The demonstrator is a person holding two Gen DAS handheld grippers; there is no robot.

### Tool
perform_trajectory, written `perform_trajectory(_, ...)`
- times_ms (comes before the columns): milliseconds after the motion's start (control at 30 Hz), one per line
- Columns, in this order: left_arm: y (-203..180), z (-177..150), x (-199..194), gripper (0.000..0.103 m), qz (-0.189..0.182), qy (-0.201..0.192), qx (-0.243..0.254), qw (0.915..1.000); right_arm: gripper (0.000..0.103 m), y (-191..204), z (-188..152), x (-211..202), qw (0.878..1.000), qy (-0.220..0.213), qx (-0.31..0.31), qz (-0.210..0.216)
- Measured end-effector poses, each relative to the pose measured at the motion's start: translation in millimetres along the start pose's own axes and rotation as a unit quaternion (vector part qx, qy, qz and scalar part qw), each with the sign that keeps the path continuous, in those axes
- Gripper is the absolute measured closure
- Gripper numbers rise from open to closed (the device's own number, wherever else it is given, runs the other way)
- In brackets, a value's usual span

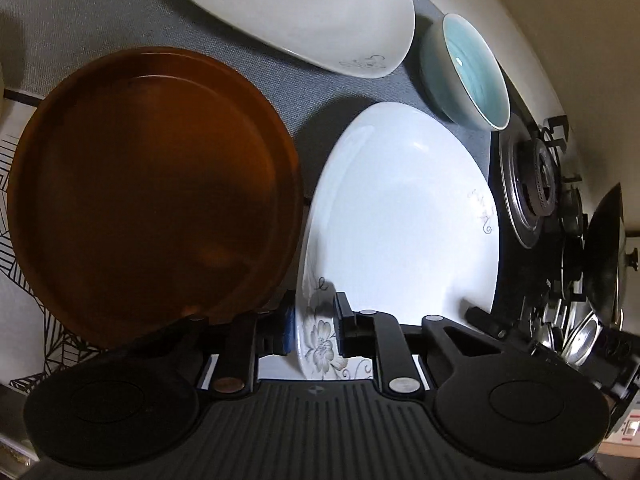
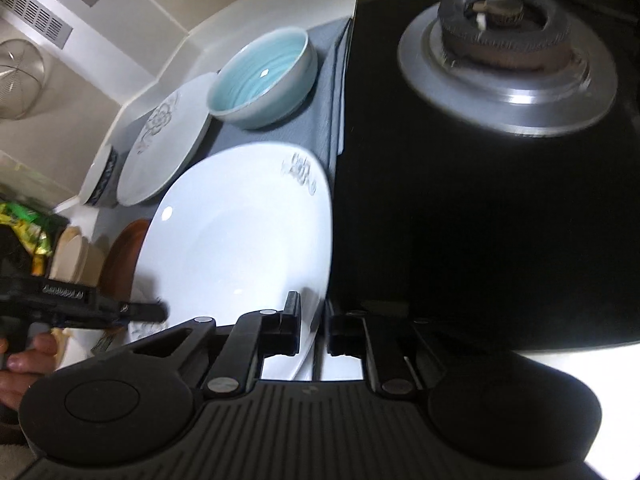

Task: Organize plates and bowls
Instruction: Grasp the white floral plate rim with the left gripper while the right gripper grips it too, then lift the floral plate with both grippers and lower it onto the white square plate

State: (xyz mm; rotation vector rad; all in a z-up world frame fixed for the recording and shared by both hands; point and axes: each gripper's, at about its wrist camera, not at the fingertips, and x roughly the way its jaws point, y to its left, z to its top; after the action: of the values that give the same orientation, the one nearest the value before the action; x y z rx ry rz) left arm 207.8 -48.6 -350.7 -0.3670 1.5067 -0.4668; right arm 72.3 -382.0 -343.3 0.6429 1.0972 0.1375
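A white plate with grey flower print point(image 1: 404, 216) lies tilted between the brown plate and the stove; it also shows in the right wrist view point(image 2: 240, 236). My left gripper point(image 1: 314, 326) is shut on its near flowered rim. My right gripper point(image 2: 314, 326) is shut on the plate's opposite edge. A round brown plate point(image 1: 152, 192) lies to the left. A second white flowered plate point(image 1: 296, 12) lies behind. A pale blue bowl point(image 1: 468, 72) stands at the back right, and shows in the right wrist view point(image 2: 264, 76).
A black gas stove with a burner point(image 1: 532, 188) point(image 2: 508, 60) borders the grey mat point(image 1: 80, 20) on the right. A pan and lid point(image 1: 604, 256) sit on it. A blue-patterned bowl point(image 2: 100, 180) and cream dishes point(image 2: 72, 256) stand at the left.
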Motion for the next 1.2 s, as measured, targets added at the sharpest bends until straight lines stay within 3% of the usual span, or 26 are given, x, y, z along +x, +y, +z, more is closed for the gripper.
perform_trajectory(167, -20.4, -6.8, 7.4, 0.080, 0.038, -0.015, 0.018, 0.9990, 0.088, -12.6, 3.6, -1.3, 0.999, -0.009, 0.018, 0.027)
perform_trajectory(300, -30.6, -19.3, 1.9, 0.077, 0.055, -0.037, 0.004, 0.9978, 0.089, 5.4, 2.9, -10.7, 0.997, -0.020, -0.069, 0.000)
perform_trajectory(367, -31.5, -23.1, -1.5, 0.078, 0.056, -0.047, -0.012, 0.9972, 0.088, 7.1, 4.9, -16.4, 0.996, -0.017, -0.086, 0.006)
perform_trajectory(467, -27.3, -27.2, -3.8, 0.079, 0.043, -0.053, -0.023, 0.9974, 0.088, -5.1, 11.7, -14.1, 0.998, 0.008, -0.064, 0.023)
perform_trajectory(567, -18.1, -25.0, 4.3, 0.079, 0.045, -0.029, -0.027, 0.9982, 0.084, -19.8, 16.3, -4.1, 0.998, 0.035, -0.009, 0.050)
perform_trajectory(667, -6.9, -12.0, 3.2, 0.074, 0.018, -0.008, -0.030, 0.9993, 0.065, -27.7, 16.7, 4.6, 0.994, 0.044, 0.054, 0.088)
perform_trajectory(767, -5.5, 3.3, 2.8, 0.072, 0.017, 0.017, -0.016, 0.9996, 0.057, -23.2, 13.3, 9.8, 0.991, 0.027, 0.095, 0.093)
perform_trajectory(800, -9.8, 7.7, 3.4, 0.071, 0.019, 0.023, 0.007, 0.9995, 0.058, -20.7, 11.7, 9.1, 0.991, 0.017, 0.097, 0.086)
perform_trajectory(833, -15.6, 11.7, 4.7, 0.076, 0.031, 0.026, 0.030, 0.9987, 0.065, -16.3, 10.3, 8.2, 0.993, 0.006, 0.092, 0.069)
perform_trajectory(867, -21.4, 15.8, 5.4, 0.077, 0.048, 0.028, 0.053, 0.9970, 0.080, -10.7, 8.8, 7.0, 0.996, -0.002, 0.080, 0.042)
perform_trajectory(933, -26.8, 21.3, 3.0, 0.077, 0.051, 0.035, 0.081, 0.9948, 0.092, -3.2, 4.7, 3.4, 0.998, -0.009, 0.057, 0.000)
perform_trajectory(1200, -34.7, 41.8, -17.2, 0.079, 0.009, 0.070, 0.167, 0.9835, 0.091, 22.2, -31.2, -33.4, 0.993, -0.087, 0.068, -0.038)
